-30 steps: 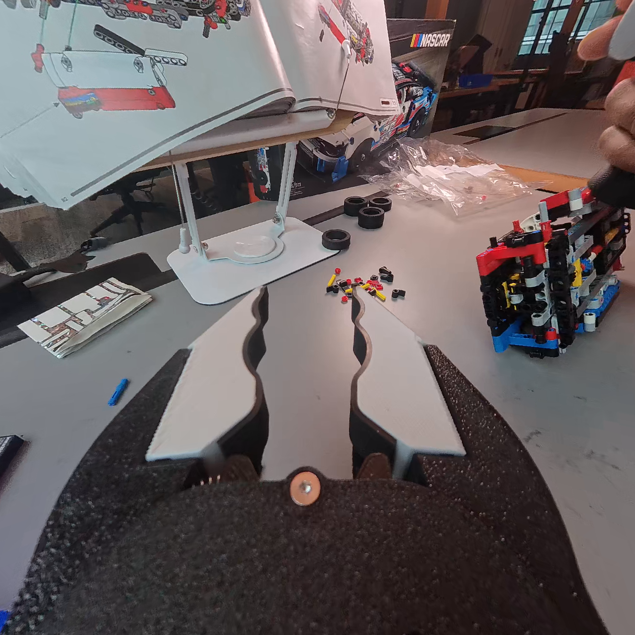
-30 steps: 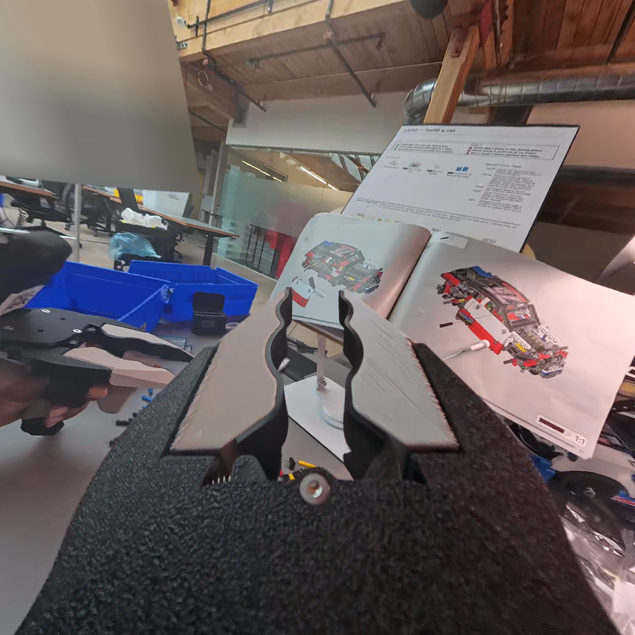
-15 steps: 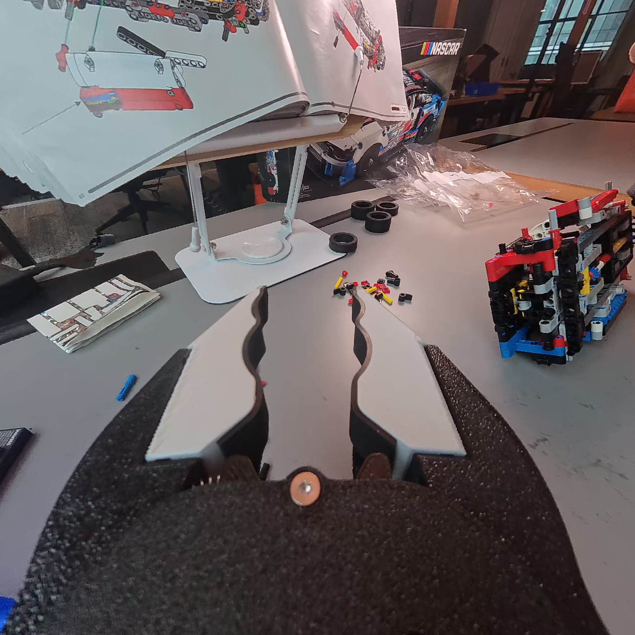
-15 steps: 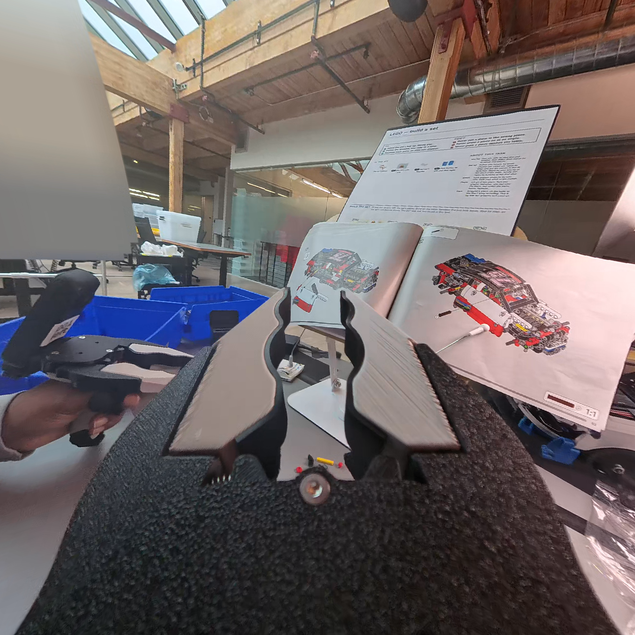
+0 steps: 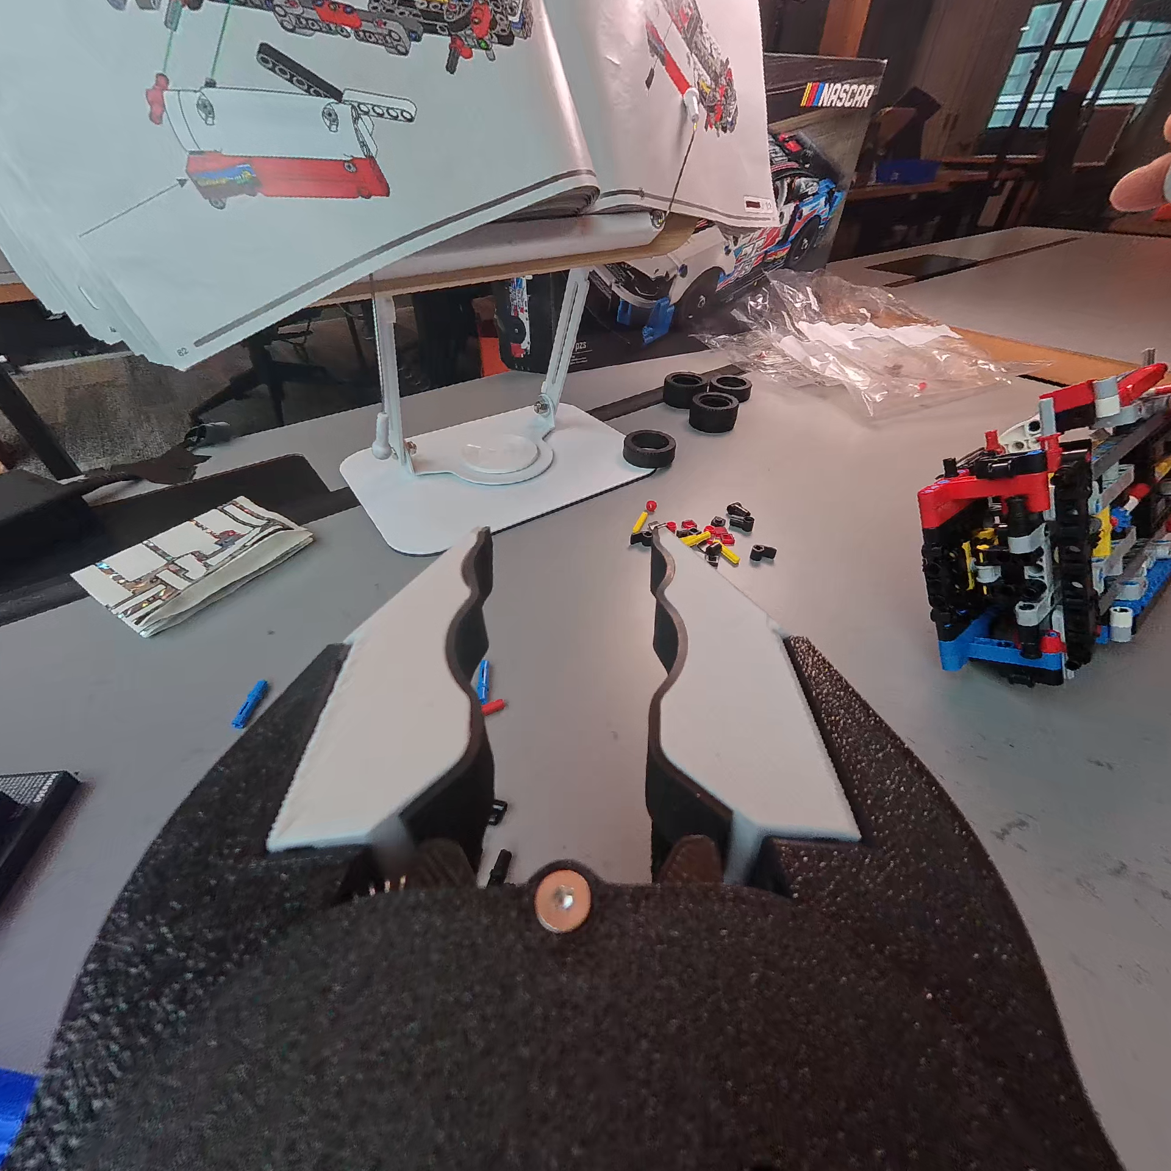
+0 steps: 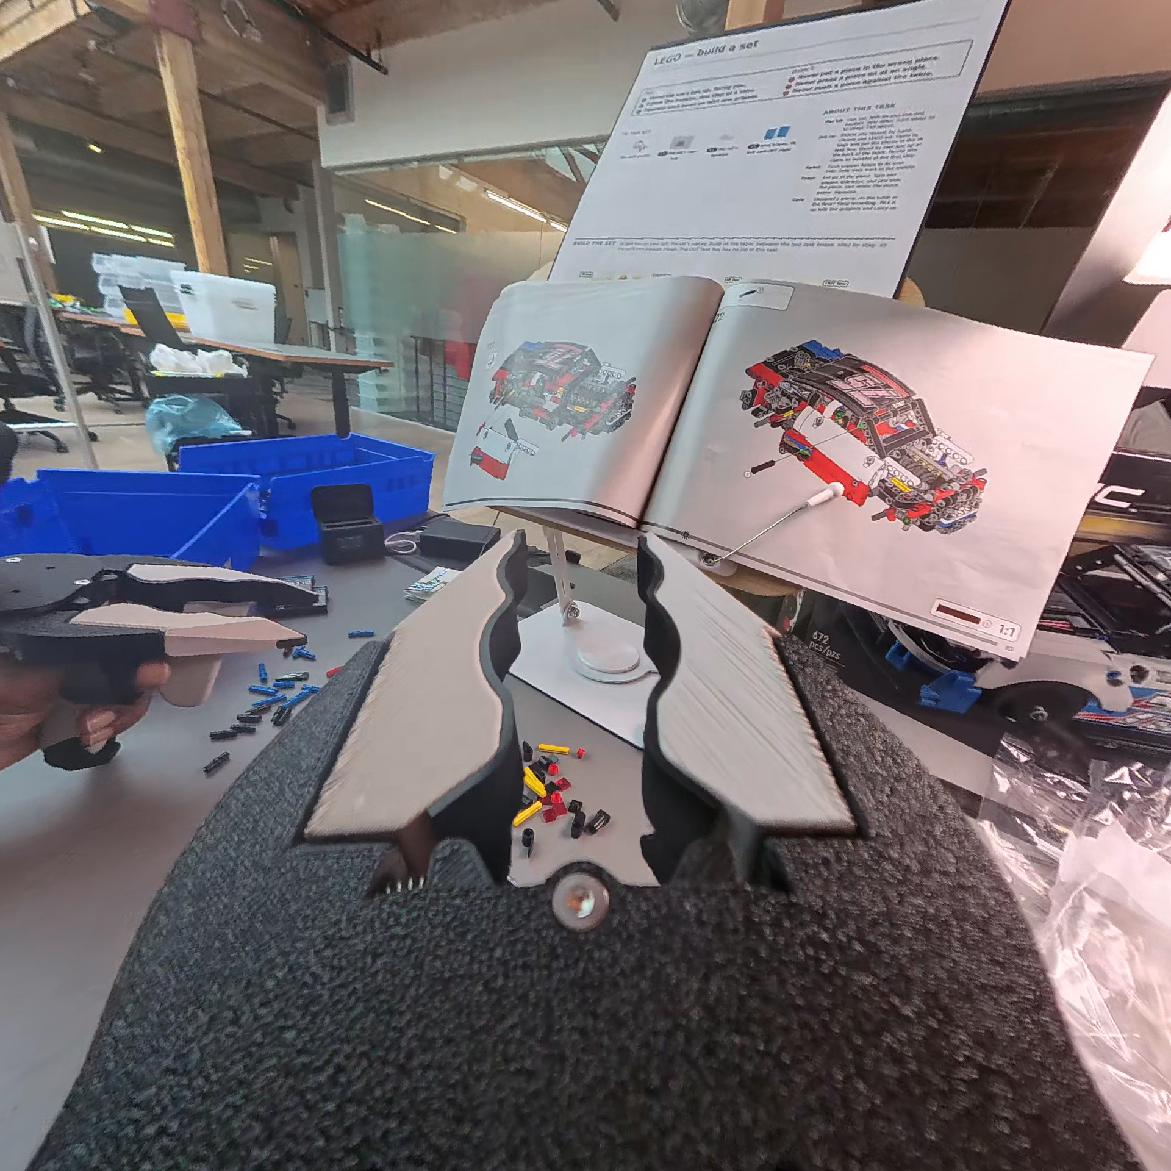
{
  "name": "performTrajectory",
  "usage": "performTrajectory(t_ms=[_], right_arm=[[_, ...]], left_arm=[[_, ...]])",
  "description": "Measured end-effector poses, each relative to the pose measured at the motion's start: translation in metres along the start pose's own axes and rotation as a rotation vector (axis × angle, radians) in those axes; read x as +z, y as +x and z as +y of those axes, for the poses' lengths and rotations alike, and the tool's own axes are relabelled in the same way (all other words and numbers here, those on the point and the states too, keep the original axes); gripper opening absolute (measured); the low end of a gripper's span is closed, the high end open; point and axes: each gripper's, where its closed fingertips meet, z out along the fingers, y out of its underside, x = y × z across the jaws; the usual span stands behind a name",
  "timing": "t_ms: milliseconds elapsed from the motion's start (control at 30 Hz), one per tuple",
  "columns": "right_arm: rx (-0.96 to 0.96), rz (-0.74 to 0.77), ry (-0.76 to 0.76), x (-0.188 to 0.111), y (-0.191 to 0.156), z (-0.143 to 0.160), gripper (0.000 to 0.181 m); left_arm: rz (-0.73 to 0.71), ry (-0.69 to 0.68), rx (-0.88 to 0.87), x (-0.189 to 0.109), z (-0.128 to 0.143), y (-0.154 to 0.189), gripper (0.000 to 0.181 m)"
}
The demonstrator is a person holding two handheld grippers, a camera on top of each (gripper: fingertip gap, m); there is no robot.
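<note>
My left gripper (image 5: 570,538) is open and empty, held above the grey table (image 5: 824,792). Just past its right fingertip lies a small pile of red, yellow and black pins (image 5: 703,538). A partly built brick car (image 5: 1052,557) stands on its side at the right. My right gripper (image 6: 580,545) is open and empty, held above the same pile of pins (image 6: 551,792), facing an open instruction book (image 6: 760,431) on a white stand (image 6: 595,671). The left gripper also shows in the right wrist view (image 6: 298,618), held by a hand.
Several black tyres (image 5: 703,399) lie by the stand's base (image 5: 481,481). Clear plastic bags (image 5: 855,342), a car box (image 5: 792,209) and a folded leaflet (image 5: 190,564) sit around. Blue and black pins (image 6: 272,697) are scattered at the left. Blue bins (image 6: 190,507) stand behind. The left gripper's tips are roughly 25 cm from the right gripper's. The partly built brick car (image 5: 1052,557) sits 15 cm or so from the ends of my right fingers.
The right gripper tilted downward and moved closer to the table, its jaws opening wider; the pin pile now shows between them. The left gripper drew back slightly. The hand left the brick car.
</note>
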Motion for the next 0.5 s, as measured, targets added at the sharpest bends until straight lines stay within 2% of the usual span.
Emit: performTrajectory(t_ms=[300,433,500], right_arm=[[-0.004,-0.004,-0.016,0.002,-0.002,0.007,0.034],[-0.053,0.006,-0.001,-0.005,0.002,-0.005,0.033],[-0.128,0.037,-0.002,-0.016,0.019,-0.018,0.032]], left_arm=[[0.005,0.022,0.022,-0.004,-0.008,0.005,0.048],[0.011,0.026,0.038,-0.005,-0.01,0.007,0.048],[0.026,0.022,0.04,-0.005,-0.011,0.011,0.049]])
